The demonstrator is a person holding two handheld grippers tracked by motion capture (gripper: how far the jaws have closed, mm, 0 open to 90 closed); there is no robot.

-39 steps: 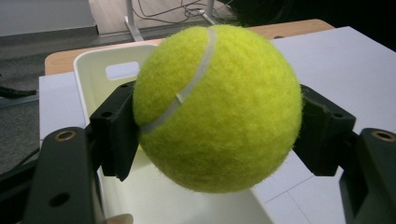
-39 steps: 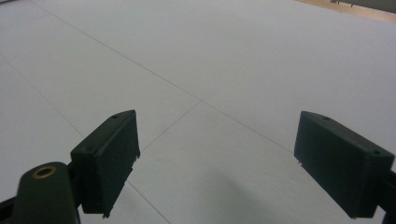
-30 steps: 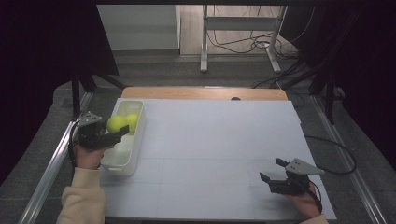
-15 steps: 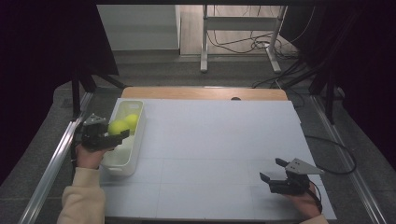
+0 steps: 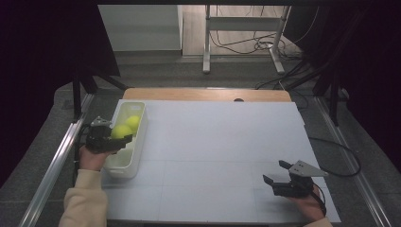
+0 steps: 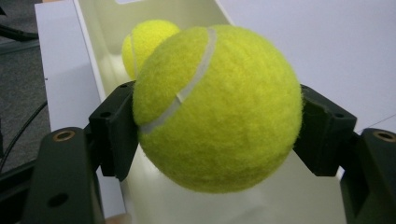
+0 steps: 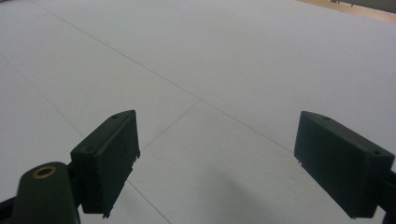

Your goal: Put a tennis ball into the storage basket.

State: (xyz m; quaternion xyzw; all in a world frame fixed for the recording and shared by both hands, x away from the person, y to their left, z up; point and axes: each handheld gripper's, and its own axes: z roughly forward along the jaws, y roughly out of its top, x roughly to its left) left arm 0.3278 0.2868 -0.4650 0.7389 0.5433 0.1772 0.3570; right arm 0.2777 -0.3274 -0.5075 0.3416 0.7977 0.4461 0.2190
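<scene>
My left gripper (image 6: 217, 135) clamps a tennis ball (image 6: 219, 107) between both jaws, over the white bin (image 5: 124, 161); a second ball (image 6: 142, 42) lies beyond my jaws inside it; my right gripper (image 7: 219, 163) gapes wide above the bare white table (image 7: 243, 70).

A fuzzy yellow-green tennis ball (image 6: 219, 107) with a curved white seam sits clamped between the two black jaws of the left gripper (image 5: 118, 140), held above the open white bin (image 5: 135, 156). A second tennis ball (image 6: 145, 41), the same colour, lies inside the bin just beyond the held one, farther along from the jaws. The bin is long, narrow and pale, lying under and ahead of the left gripper.
</scene>
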